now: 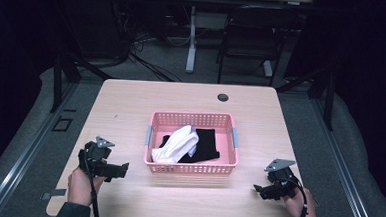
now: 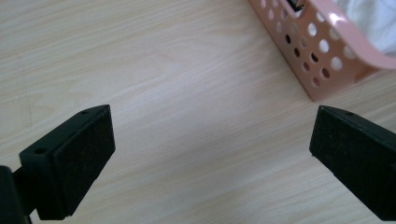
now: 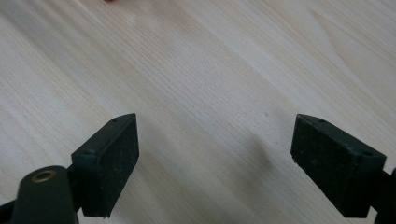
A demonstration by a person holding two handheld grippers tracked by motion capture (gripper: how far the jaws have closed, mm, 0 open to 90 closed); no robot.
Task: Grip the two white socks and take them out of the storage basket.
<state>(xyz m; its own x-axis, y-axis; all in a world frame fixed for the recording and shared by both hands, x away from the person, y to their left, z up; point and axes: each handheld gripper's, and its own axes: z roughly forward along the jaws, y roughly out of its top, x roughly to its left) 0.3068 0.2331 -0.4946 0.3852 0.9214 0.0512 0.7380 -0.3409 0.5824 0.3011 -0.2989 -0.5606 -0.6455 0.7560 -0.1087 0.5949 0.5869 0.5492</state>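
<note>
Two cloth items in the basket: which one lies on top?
The white cloth. It drapes diagonally over the black cloth, covering its left part, inside the pink basket. The black one lies flat underneath.

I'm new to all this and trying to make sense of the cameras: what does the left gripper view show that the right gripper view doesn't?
The left gripper view alone shows a corner of the pink basket, with white cloth inside it, beyond the open left claw. The right gripper view alone shows the right claw, also open, over bare wood. Both share the light wooden table and a pair of black jaws standing wide apart with nothing between them.
</note>
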